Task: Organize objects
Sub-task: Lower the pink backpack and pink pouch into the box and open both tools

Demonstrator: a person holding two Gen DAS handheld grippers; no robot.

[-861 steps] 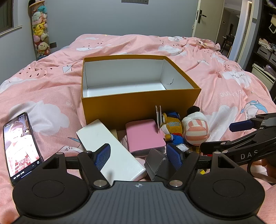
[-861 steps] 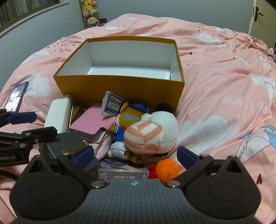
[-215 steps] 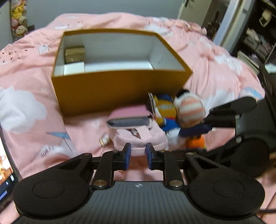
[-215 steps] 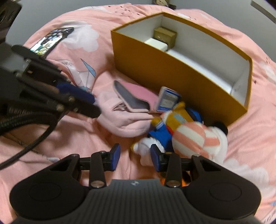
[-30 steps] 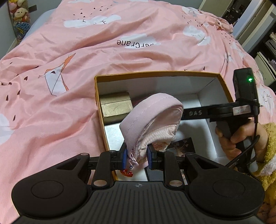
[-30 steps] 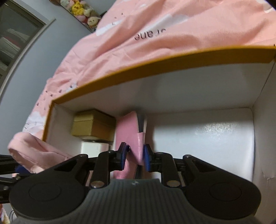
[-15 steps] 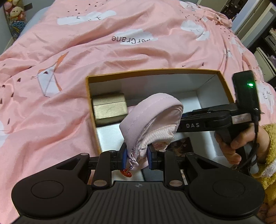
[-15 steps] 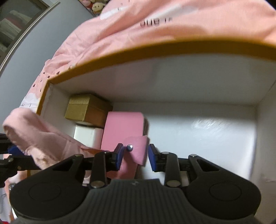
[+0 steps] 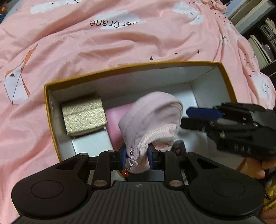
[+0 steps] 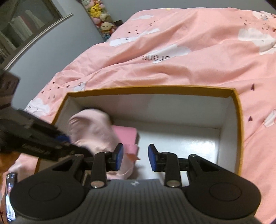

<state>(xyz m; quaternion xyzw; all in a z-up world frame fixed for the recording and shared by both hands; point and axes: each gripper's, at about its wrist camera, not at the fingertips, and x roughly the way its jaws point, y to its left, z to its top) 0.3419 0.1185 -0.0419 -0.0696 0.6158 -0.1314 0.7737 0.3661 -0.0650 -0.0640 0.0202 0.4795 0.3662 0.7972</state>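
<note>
Left tongs (image 9: 136, 156) clamp pink pouch (image 9: 151, 118) over orange box (image 9: 227, 82); gold box (image 9: 83, 117) inside.

Place: a bedroom in a home.
Bed: a wide bed (image 10: 198, 56) fills both views; it carries the things.
Bedding: pink duvet (image 9: 120, 43) printed with white clouds, paper cranes and lettering, rumpled as on a bed in use.
Toys: a stack of plush toys (image 10: 99, 13) stands against the grey wall (image 10: 57, 44) at the far corner.
Window: a framed pane (image 10: 25, 25) in that wall reflects shelves.
Storage: shelves (image 9: 264, 34) with folded goods beyond the bed's right edge, seen from the left wrist.
Small things: a phone (image 10: 10, 194) lies on the duvet beside an open yellow box (image 10: 239, 131).
</note>
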